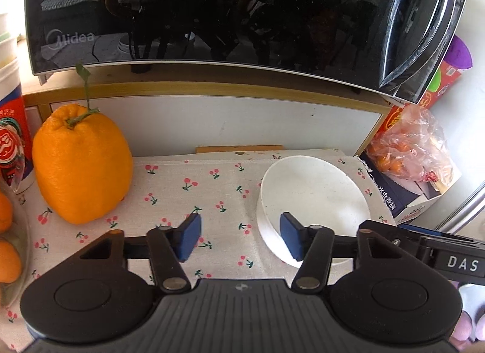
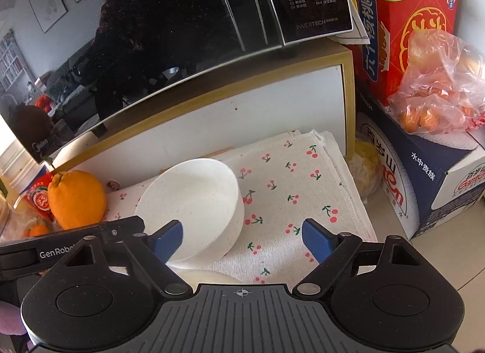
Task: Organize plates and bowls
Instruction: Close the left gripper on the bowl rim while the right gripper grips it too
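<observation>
Both grippers, left [image 1: 239,237] and right [image 2: 242,240], hover with fingers spread, pinching nothing. One round white bowl [image 2: 194,210] sits ungrasped on the cherry-print cloth [image 2: 288,189]; organizing seems barely begun.

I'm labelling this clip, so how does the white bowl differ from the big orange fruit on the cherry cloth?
The white bowl is pale, wide, low and open-topped; the big orange fruit is bright orange, tall and solid, with a green stem and leaf. The bowl sits toward the cloth's right side, the fruit at its left edge. Both rest on the cherry-print cloth in front of the microwave.
</observation>
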Available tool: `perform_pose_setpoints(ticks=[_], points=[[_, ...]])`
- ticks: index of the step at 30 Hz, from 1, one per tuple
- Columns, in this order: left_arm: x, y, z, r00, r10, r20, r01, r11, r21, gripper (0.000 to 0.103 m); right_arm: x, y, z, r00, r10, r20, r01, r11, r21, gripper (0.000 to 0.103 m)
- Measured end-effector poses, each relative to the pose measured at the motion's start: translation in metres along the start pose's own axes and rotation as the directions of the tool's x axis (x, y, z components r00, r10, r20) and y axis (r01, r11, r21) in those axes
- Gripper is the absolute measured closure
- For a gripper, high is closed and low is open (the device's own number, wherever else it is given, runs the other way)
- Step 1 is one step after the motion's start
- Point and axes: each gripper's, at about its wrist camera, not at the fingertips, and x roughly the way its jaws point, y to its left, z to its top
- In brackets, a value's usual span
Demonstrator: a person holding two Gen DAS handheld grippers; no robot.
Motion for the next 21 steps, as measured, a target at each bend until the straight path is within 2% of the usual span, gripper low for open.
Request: perform_pose_setpoints(ticks=[2,6,8,10,13,21], points=[[0.001,-0.002,0.001,1.000,-0.016,-0.002,0.016,1.000,0.000,0.065,0.003,-0.001,0.000,1.000,0.009,-0.006,-0.009,1.000,0.015,0.032],[0.003,-0.006,-0.001,1.000,-0.031,0.001,0.031,0.999,0.005,0.078,0.009,-0.002,0.000,1.000,0.021,-0.014,-0.021,0.999,0.029,0.050],[0.006,-0.009,-0.001,0.999,-0.041,0.000,0.041,0.999,0.000,0.086,0.013,-0.003,-0.001,0.999,0.025,-0.022,-0.024,0.999,0.040,0.065],[0.010,-0.011,-0.001,0.999,-0.049,-0.002,0.049,0.999,-0.001,0.091,0.015,-0.005,-0.002,0.999,0.048,-0.019,-0.047,0.997,0.062,0.072],[0.010,-0.015,0.000,0.999,-0.032,0.006,0.032,0.999,0.016,0.093,0.018,-0.005,-0.002,0.997,0.078,-0.014,-0.076,0.994,0.080,0.085],[0.003,-0.012,0.000,1.000,-0.008,0.018,0.008,1.000,0.024,0.097,0.007,0.006,-0.001,0.997,0.075,0.008,-0.075,0.996,0.056,0.086]])
